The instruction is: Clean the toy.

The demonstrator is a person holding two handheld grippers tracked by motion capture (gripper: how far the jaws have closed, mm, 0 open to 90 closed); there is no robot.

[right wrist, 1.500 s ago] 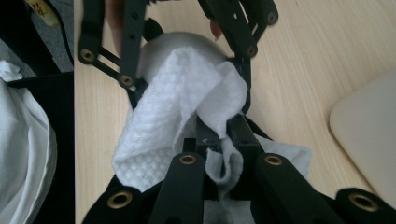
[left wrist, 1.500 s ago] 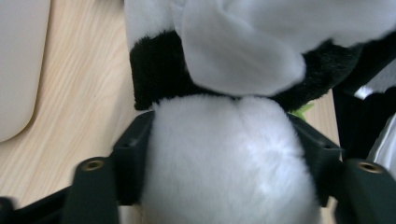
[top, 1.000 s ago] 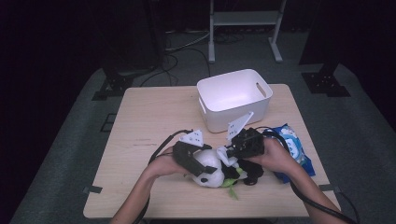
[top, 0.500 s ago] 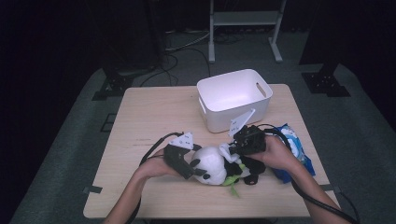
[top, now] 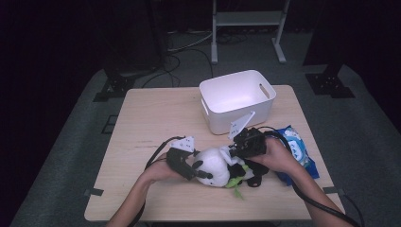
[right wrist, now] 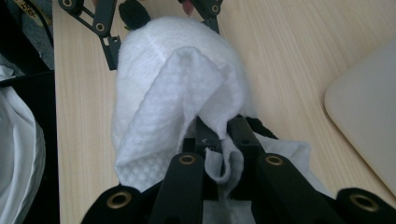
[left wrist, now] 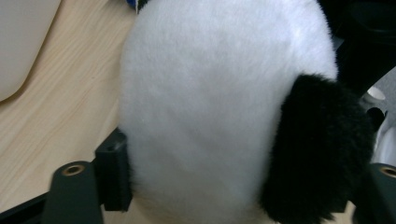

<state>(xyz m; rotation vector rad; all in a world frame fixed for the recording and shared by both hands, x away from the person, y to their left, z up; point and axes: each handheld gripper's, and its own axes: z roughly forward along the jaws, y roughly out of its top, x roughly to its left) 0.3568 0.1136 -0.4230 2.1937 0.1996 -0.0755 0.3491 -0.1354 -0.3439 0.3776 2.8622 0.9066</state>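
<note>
- High view, nearest us first: our left gripper (top: 201,174) is at the panda plush (top: 215,165), which lies on the table (top: 142,123) near the front edge, and the jaws have just been closing in around its head.
- In the left gripper view the panda's white head sits right between those jaws, the black ear (left wrist: 317,149) against the right-hand one; they look snug on the fur, though we can't quite call it a firm squeeze.
- Over to our right gripper (right wrist: 219,135): jaws pinched tight on a white wipe (right wrist: 182,98), which is draped over the top of the panda's head.
- So by our reckoning the wiping of the toy is under way, with the head covered, the body and the green bit at its front not yet touched.
- Just beyond the right hand lies a blue wipes packet (top: 295,149).
- Farther back stands the white bin (top: 265,101), nothing in it, so any putting-away looks left to do.
</note>
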